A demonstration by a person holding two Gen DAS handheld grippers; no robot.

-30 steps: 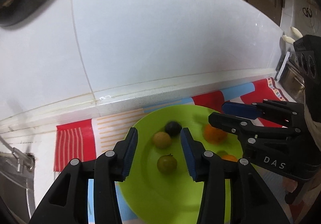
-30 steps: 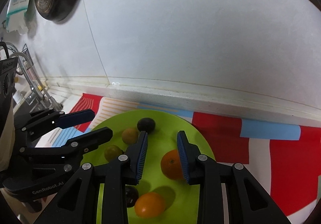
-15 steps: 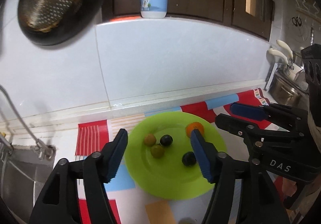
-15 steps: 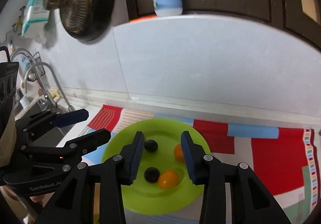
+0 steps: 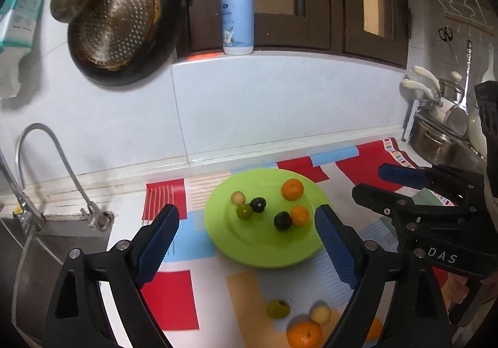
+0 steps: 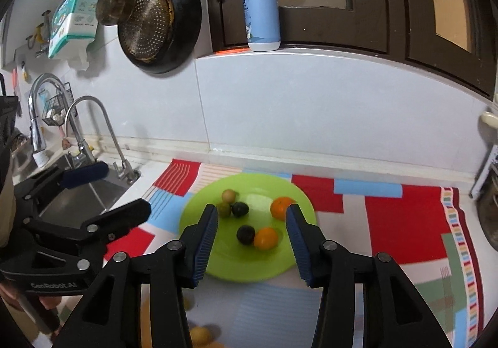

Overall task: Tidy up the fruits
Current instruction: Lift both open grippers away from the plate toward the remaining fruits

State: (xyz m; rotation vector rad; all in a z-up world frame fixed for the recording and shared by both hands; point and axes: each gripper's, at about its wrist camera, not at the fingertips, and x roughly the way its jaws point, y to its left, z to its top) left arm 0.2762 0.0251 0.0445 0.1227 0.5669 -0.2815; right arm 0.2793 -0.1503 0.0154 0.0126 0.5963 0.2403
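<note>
Risk assessment: six small round fruits sit loose on the green plate (image 5: 264, 251), which lies on the patterned mat (image 5: 169, 301) near the back wall. Two oranges (image 5: 292, 189), two dark fruits (image 5: 282, 220) and two small green fruits (image 5: 244, 211) lie there, some touching, so a pad brushing one could, in my judgement, roll its neighbour across the shallow plate or over the rim. Several fruits remain off the plate on the mat's near edge: a large orange (image 5: 304, 334), a greenish fruit (image 5: 278, 309) and a pale fruit (image 5: 321, 314). These lie low in the left view, partly behind the fingers, and only a yellow one shows, blurred, in the right view; a reach for them would be poorly sighted and could knock one off the counter. The sink (image 6: 81, 195) lies just left of the mat, where a stray fruit could drop in.

Pose: the left gripper (image 5: 247, 239) hovers above and in front of the plate, jaws wide, holding nothing. The right gripper (image 6: 251, 237) hangs alongside, also pointed at the plate, jaws moderately wide and empty. The two tools sit close side by side, so a clash is possible.
</note>
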